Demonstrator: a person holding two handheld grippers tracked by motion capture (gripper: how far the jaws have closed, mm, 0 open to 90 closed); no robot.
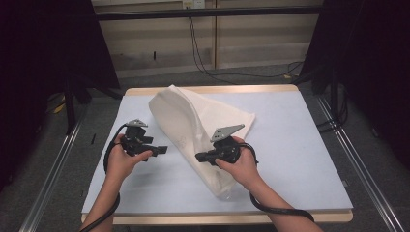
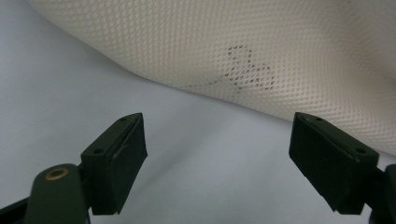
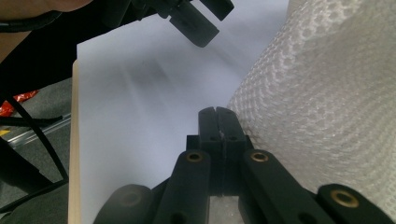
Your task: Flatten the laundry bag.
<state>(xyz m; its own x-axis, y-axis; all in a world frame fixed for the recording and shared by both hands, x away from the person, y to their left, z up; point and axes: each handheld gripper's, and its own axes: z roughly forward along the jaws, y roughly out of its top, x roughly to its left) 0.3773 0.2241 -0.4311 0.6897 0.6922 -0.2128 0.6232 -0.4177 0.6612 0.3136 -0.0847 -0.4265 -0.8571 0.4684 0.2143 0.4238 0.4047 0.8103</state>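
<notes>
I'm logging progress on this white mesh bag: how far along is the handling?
Done: the mesh bag lies partly folded on the table. In hand: the right gripper is shut at the bag's edge; whether it pinches mesh is unclear. Left: the left gripper is open, short of the bag, gripping nothing.

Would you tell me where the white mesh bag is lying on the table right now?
In the high view the white mesh bag lies slantwise across the middle of the table, between the open left gripper and the shut right gripper, whose tip is at its edge.
</notes>
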